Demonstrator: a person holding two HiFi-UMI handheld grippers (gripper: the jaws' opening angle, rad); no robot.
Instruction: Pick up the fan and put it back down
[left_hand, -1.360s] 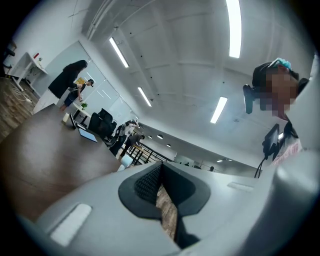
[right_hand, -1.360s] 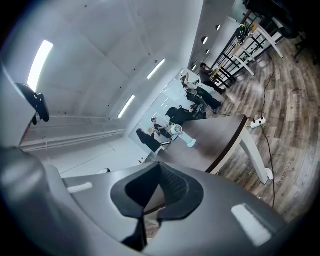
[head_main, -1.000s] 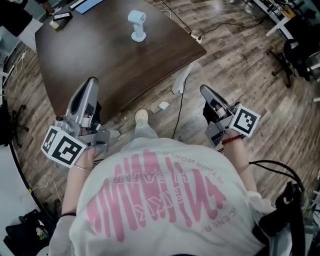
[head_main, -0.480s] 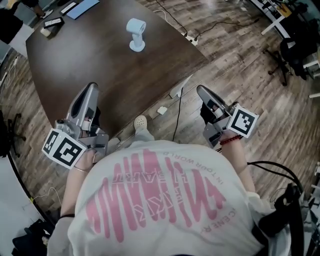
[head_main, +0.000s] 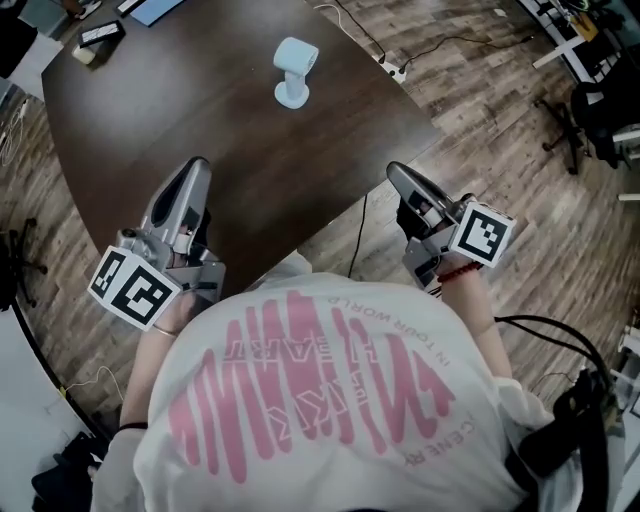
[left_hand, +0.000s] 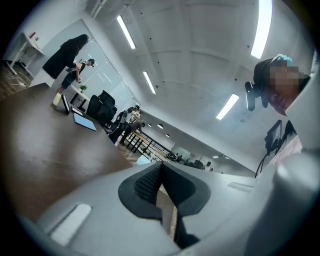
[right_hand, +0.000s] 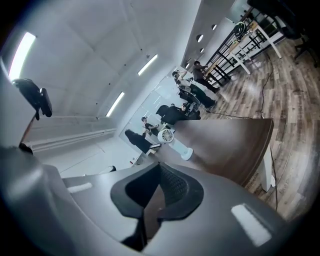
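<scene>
The dark wooden bench (head_main: 180, 120) fills the upper part of the head view. At its near edge are the left tool (head_main: 193, 175) and the right tool (head_main: 398, 178), each with its jaws together and holding nothing. The small pale fan (head_main: 295, 70) stands upright on the bench, well apart from both.

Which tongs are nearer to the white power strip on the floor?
Right. In the head view the right tongs are at the table edge, straight below the power strip; the left tongs are over the table, far to the strip's left.
</scene>
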